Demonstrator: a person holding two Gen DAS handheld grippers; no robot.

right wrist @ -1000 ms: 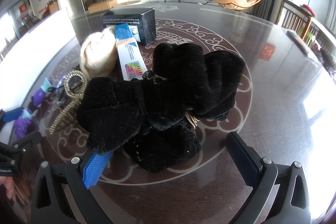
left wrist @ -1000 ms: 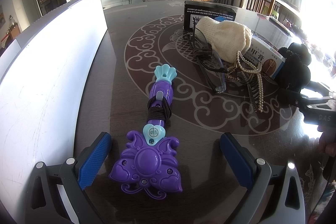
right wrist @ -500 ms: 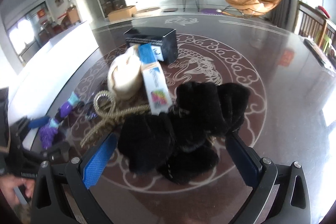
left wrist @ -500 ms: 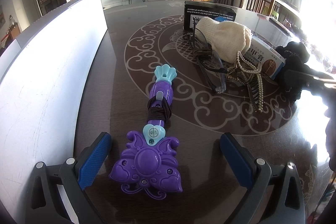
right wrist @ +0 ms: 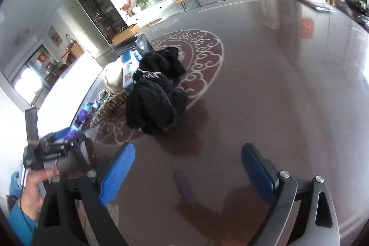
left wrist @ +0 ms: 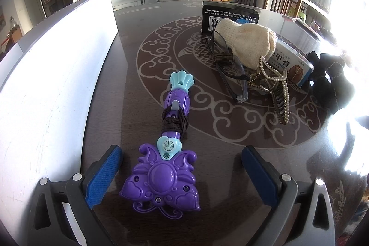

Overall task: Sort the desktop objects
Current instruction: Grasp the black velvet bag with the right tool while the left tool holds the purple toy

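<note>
Desktop clutter waits to be sorted on the dark patterned table (left wrist: 143, 43): largest is the white board-like panel (left wrist: 53, 75) along its left side, then the heap on the inlaid medallion, where a black box (left wrist: 229, 16) stands behind a cream knitted pouch (left wrist: 248, 45), with a blue-and-white carton (left wrist: 291, 63) just beside a black velvet bow (right wrist: 156, 93). Smaller things lie in front of them: a purple toy wand (left wrist: 168, 153) with brown cord wound round its handle, clear glasses (left wrist: 233, 77), and a pearl-trimmed hair claw (left wrist: 276, 87). What has changed is on the right. A second ago the right gripper (right wrist: 186, 167) hung close over the bow, which filled its view; now it has swung back and away, the bow lies well ahead of it on the table, and its jaws are easing inward with nothing between them but bare tabletop. I take that to mean the bow has not been picked up, so that item is still unsorted. The left gripper (left wrist: 180, 174) has not stirred: its jaws stand wide apart on either side of the wand's ornate head without touching it, which looks like the likelier next pick. A hand (right wrist: 34, 186) in a blue sleeve holds that left tool.
</note>
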